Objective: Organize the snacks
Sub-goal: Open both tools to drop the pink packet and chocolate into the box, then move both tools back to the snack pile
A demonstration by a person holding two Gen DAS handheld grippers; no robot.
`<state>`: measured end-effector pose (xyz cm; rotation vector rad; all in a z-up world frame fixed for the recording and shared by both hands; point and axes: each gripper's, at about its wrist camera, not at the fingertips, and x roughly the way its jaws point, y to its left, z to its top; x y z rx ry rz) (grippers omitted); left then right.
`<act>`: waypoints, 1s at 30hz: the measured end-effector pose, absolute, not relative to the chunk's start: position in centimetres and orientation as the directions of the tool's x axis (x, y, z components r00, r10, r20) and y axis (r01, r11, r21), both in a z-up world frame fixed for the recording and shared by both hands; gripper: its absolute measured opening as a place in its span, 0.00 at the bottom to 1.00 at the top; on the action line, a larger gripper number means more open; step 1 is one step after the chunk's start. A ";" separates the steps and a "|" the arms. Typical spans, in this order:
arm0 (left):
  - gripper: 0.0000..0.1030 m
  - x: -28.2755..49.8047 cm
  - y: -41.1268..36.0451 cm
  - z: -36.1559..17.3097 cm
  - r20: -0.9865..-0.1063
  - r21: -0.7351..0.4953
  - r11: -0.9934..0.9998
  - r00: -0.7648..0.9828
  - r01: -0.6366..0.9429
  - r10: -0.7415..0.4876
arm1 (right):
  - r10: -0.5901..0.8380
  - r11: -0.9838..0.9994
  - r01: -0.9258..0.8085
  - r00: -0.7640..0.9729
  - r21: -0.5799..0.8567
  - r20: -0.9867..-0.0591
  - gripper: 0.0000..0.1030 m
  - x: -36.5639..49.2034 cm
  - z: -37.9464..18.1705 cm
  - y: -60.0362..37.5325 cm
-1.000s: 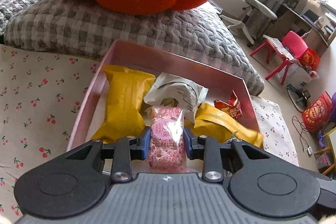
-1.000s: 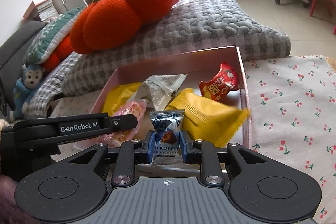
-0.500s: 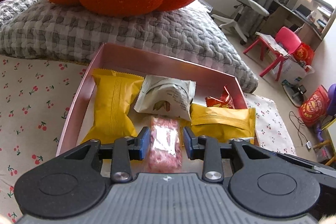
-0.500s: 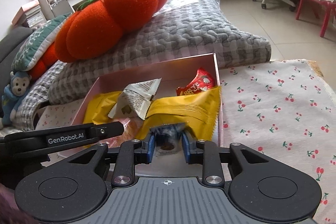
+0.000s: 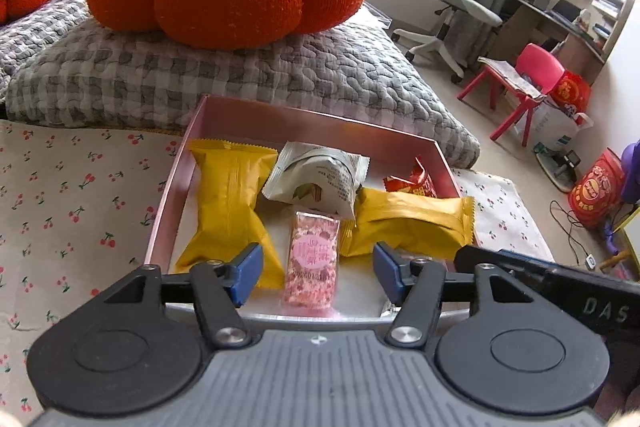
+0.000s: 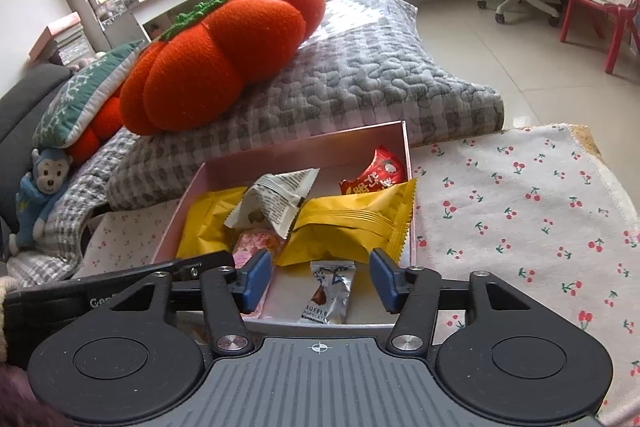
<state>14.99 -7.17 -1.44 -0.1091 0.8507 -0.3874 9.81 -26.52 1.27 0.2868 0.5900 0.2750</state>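
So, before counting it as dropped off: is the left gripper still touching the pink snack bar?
Apart. The left wrist view shows the left gripper open, with clear gaps between each blue pad and the pink snack bar lying in the pink box.

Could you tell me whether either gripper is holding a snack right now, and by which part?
Nothing is held. The left gripper is open around the pink bar, the right gripper open around the truffle packet; both snacks lie in the box.
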 end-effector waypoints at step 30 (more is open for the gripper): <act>0.99 6.3 -2.5 0.2 -0.715 -0.110 0.933 0.625 0.344 -0.315 | 0.342 0.938 -0.258 0.800 0.233 -0.493 0.93 -0.3 2.6 -26.3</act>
